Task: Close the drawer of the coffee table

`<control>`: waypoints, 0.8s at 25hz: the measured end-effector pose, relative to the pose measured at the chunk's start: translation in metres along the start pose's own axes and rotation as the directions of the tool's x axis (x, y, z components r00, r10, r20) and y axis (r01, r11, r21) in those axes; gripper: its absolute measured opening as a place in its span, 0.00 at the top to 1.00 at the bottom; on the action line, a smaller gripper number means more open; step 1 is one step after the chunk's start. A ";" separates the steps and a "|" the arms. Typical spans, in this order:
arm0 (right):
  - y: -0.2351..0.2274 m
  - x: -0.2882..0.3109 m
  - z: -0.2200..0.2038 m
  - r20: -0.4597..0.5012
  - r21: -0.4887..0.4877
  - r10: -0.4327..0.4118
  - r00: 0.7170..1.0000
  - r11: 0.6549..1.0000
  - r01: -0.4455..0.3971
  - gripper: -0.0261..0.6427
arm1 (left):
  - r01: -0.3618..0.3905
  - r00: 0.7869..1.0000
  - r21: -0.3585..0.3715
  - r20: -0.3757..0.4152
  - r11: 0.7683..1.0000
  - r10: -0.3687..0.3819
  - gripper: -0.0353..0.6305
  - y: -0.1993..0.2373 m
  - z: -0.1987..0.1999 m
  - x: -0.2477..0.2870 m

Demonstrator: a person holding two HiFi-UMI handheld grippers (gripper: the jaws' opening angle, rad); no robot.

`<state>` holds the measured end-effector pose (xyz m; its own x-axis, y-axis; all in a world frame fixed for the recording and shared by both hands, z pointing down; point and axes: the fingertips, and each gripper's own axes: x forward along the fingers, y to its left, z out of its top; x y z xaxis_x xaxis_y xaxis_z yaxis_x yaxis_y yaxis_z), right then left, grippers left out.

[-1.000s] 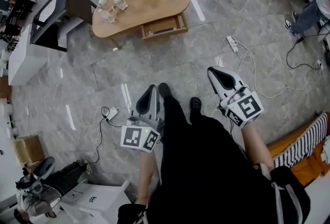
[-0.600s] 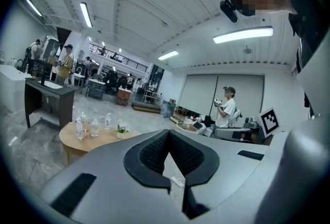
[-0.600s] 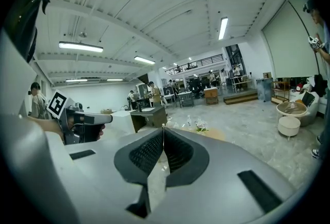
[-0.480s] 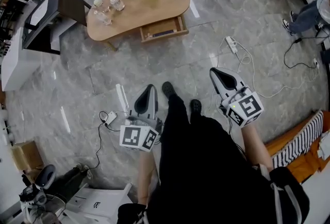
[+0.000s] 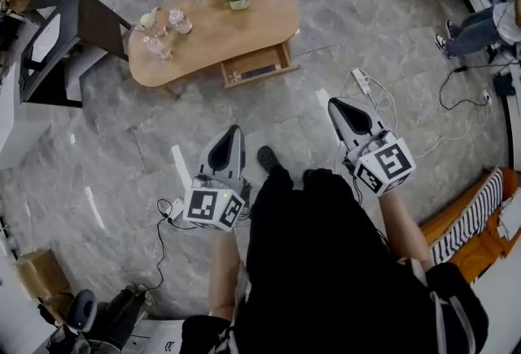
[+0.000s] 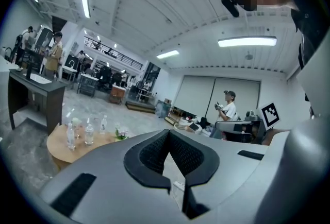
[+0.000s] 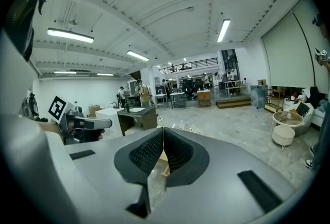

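The left gripper and right gripper, both pinched closed on nothing, hang well short of the open drawer at twelve o'clock in the coffee table, likely a light, stiff slider best pushed mid-front.

Open floor lies before the coffee table, whose drawer juts out on that side. A dark desk stands close at its left end; a power strip with cables lies right of it.
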<state>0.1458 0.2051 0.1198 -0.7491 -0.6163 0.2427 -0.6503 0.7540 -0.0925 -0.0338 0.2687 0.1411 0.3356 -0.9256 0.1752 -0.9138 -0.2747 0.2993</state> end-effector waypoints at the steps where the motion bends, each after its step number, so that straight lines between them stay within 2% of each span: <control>1: -0.002 0.005 -0.001 -0.007 0.000 -0.012 1.000 1.000 0.012 0.94 | 0.013 1.000 -0.003 -0.011 1.000 -0.013 0.93 0.007 -0.001 0.006; 6: -0.014 0.018 -0.017 -0.063 0.025 -0.063 0.996 0.998 0.064 0.94 | 0.058 0.996 -0.008 -0.068 0.998 -0.058 0.93 0.028 -0.008 0.034; 11: -0.041 0.033 -0.033 -0.114 0.049 -0.092 0.989 0.994 0.099 0.94 | 0.056 0.993 -0.013 -0.106 0.998 -0.057 0.93 0.044 -0.017 0.067; 20: -0.097 0.100 -0.037 -0.120 0.083 -0.024 0.993 0.996 0.034 0.94 | -0.030 0.988 -0.013 -0.155 0.999 0.028 0.93 0.066 -0.017 0.118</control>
<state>0.1390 0.0788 0.1885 -0.7126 -0.6029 0.3587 -0.6839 0.7110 -0.1636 -0.0503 0.1455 0.1971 0.3413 -0.8815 0.3264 -0.9204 -0.2429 0.3064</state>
